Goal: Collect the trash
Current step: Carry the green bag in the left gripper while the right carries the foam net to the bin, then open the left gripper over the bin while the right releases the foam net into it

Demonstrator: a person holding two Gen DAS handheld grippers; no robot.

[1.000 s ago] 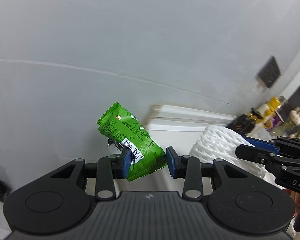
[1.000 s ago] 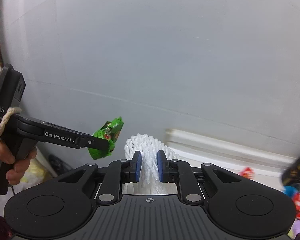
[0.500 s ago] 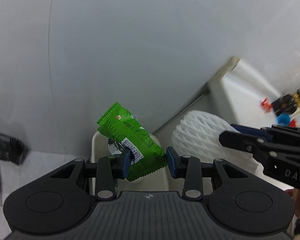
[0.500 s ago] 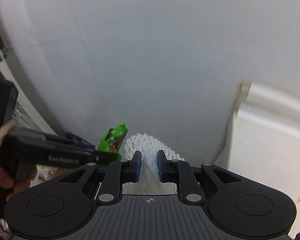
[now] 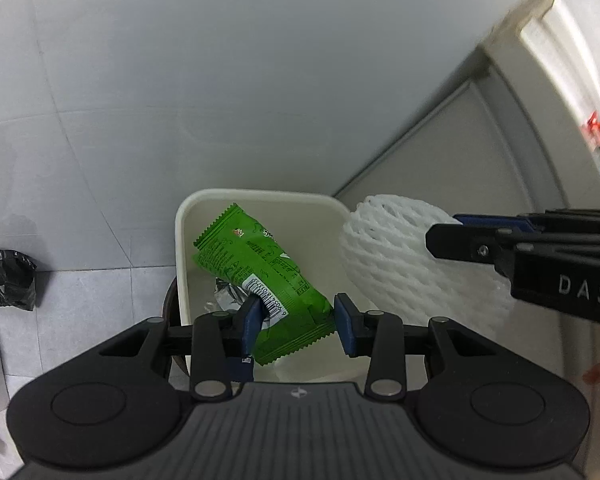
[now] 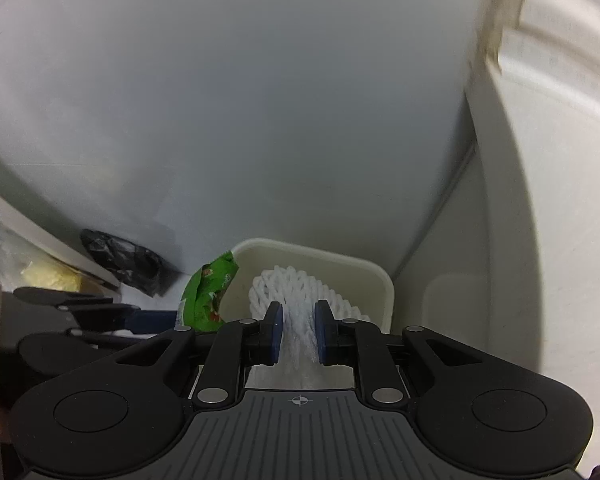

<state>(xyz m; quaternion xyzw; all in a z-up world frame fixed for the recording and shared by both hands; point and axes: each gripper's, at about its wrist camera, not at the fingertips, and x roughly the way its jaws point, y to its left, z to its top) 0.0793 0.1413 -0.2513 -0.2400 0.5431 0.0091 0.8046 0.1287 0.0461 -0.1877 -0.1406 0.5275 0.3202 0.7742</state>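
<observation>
Left wrist view
Count: one green snack wrapper [image 5: 260, 276], one white foam net [image 5: 404, 264], one cream bin [image 5: 182, 240], one black bag [image 5: 6, 280] on the floor tiles [image 5: 84, 304].
Left gripper [image 5: 296, 324]: its blue pads stand fairly wide; the wrapper touches the left pad [image 5: 251, 322], while a gap shows beside the right pad, so I cannot tell whether it is truly pinched.
Wrapper position: tilted, hanging over the open mouth of the bin.
Right gripper [image 5: 444, 236]: it enters from the right edge, its tip pressed against the foam net, just beside the bin's right rim.
Change: half a second ago only a corner of the bin showed under the wrapper; now the full rim is in sight directly beneath it, and the white cabinet edge [image 5: 540, 40] has swung to the upper right.

Right wrist view
Count: one foam net [image 6: 296, 300], one wrapper [image 6: 208, 288], one bin [image 6: 380, 280], one black bag [image 6: 120, 256].
Right gripper [image 6: 296, 334]: narrow, the two pads squeezing the net between them.
Net position: above the bin's opening, inside its rim outline.
Left gripper [image 6: 156, 318]: at the left, carrying the wrapper at the bin's left rim.
Change: the bin was out of sight earlier; now it lies under both items.
</observation>
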